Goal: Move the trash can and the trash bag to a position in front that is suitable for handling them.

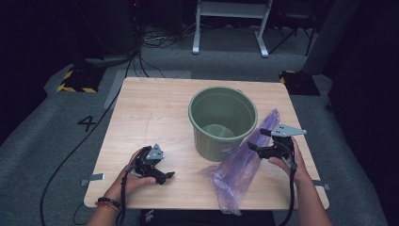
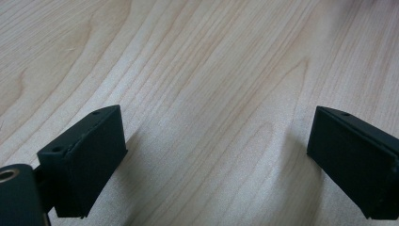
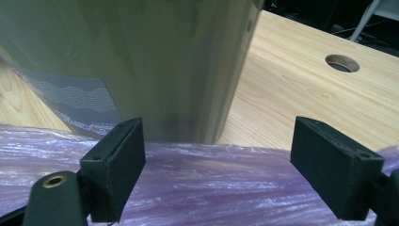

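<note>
Purple bag [image 1: 240, 165] beside green bucket [image 1: 223, 121]

Table [image 1: 155, 108] lit from above; surroundings dark; close-ups soft.

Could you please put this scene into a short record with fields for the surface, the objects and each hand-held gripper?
surface: wooden table
container: green bucket, upright, open top
bag: purple plastic bag, lying crumpled beside the bucket, against its right side
left hand-held gripper: open, low over bare wood, nothing between the jaws
right hand-held gripper: open, over the bag, aimed at the bucket wall
contact: neither gripper grips anything
other: round hole in the table beyond the bucket
</note>
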